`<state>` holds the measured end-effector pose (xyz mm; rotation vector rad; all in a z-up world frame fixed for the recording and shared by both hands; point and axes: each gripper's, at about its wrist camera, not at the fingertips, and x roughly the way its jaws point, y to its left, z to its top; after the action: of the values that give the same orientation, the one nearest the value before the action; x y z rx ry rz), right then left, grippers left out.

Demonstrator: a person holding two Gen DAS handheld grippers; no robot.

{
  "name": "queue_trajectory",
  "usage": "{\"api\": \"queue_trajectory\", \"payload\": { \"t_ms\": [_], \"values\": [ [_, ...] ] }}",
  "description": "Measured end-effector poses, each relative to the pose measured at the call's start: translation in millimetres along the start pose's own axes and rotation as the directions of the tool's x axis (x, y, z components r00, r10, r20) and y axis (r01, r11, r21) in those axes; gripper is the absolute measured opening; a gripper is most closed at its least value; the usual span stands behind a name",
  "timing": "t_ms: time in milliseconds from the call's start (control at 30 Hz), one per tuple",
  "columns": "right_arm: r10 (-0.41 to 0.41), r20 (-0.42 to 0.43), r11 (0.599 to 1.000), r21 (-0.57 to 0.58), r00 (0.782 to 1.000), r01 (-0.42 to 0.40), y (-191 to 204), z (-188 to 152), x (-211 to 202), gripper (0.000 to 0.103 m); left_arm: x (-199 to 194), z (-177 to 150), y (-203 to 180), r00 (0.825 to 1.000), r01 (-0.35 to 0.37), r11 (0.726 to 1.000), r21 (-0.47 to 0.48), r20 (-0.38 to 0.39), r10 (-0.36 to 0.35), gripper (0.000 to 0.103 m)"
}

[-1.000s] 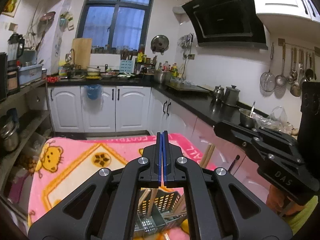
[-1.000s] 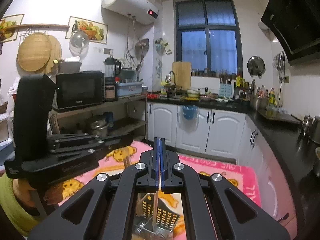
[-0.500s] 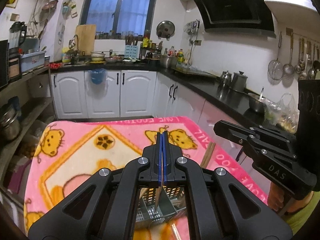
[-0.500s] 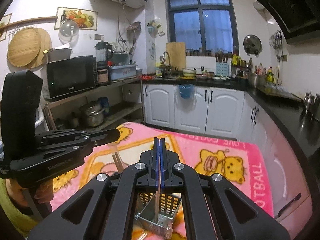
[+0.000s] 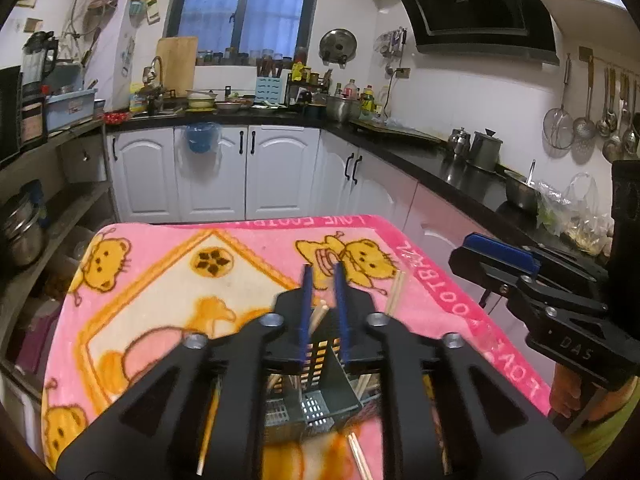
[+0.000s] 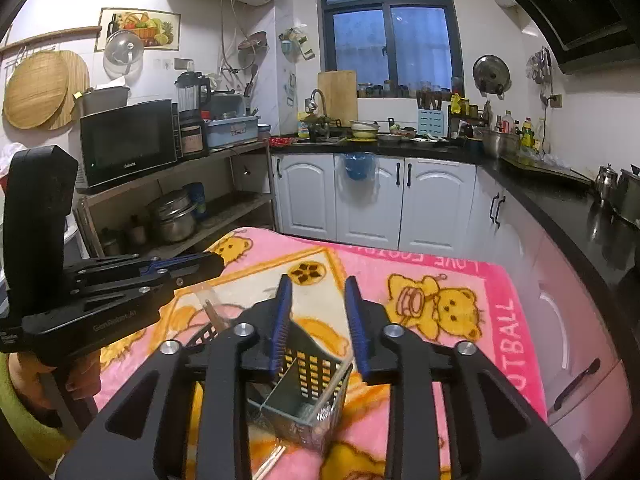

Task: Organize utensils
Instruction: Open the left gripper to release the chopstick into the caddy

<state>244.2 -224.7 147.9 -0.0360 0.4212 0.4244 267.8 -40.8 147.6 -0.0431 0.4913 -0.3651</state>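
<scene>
A grey perforated utensil caddy [image 5: 316, 396] stands on the pink blanket [image 5: 168, 280], just below both grippers; it also shows in the right wrist view [image 6: 308, 396]. Wooden chopsticks [image 5: 320, 314] stand in the caddy between the left fingers. More chopsticks lie loose on the blanket, one at the right [image 5: 394, 292] and some in front [image 6: 272, 462]. My left gripper [image 5: 322, 276] is open and empty above the caddy. My right gripper [image 6: 316, 292] is open and empty above the caddy. Each gripper shows in the other's view, the right one [image 5: 560, 308] and the left one [image 6: 100, 288].
The blanket covers a table whose far edge faces white cabinets [image 6: 372, 204]. A black counter [image 5: 460, 172] with pots runs along the right. A shelf [image 6: 176, 184] with a microwave and pots stands at the left.
Both grippers were shut, each on a chopstick over the caddy, and have opened. The chopsticks have dropped into the caddy. Both views have tilted down toward the blanket.
</scene>
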Motion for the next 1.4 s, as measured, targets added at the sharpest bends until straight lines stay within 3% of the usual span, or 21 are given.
{"api": "queue_trajectory", "payload": {
  "t_ms": [133, 200, 467, 733, 833, 900, 1400],
  "values": [
    [0.000, 0.001, 1.000, 0.000, 1.000, 0.000, 0.0, -3.9, -3.5, 0.035, -3.1, -6.1, 2.5, 1.000, -0.009, 1.000, -0.006, -0.001, 0.009, 0.022],
    [-0.001, 0.000, 1.000, -0.002, 1.000, 0.001, 0.2, -5.5, -4.6, 0.038, -5.3, -8.1, 4.5, 1.000, -0.013, 1.000, -0.015, 0.000, 0.013, 0.032],
    [-0.008, 0.002, 1.000, -0.010, 1.000, 0.008, 2.2, -22.5, -19.6, 0.048, -17.5, -17.1, 9.2, 0.999, -0.031, 0.999, -0.036, 0.013, 0.032, 0.050],
    [-0.022, 0.013, 1.000, -0.014, 1.000, 0.022, 6.8, -30.0, -31.3, 0.058, -32.7, -23.8, 10.8, 0.998, -0.045, 0.998, -0.053, 0.043, 0.047, 0.076],
    [-0.023, 0.013, 1.000, -0.014, 1.000, 0.024, 7.2, -31.6, -32.6, 0.061, -35.6, -25.3, 9.8, 0.998, -0.049, 0.998, -0.050, 0.048, 0.051, 0.078],
    [-0.022, 0.013, 1.000, -0.015, 1.000, 0.023, 6.9, -32.0, -32.8, 0.062, -36.8, -26.3, 9.4, 0.998, -0.048, 0.998, -0.052, 0.049, 0.050, 0.091],
    [-0.026, 0.013, 0.999, -0.030, 1.000, 0.026, 10.7, -49.1, -46.9, 0.065, -58.8, -40.6, 2.0, 0.994, -0.059, 0.997, -0.055, 0.088, 0.063, 0.092]
  ]
}}
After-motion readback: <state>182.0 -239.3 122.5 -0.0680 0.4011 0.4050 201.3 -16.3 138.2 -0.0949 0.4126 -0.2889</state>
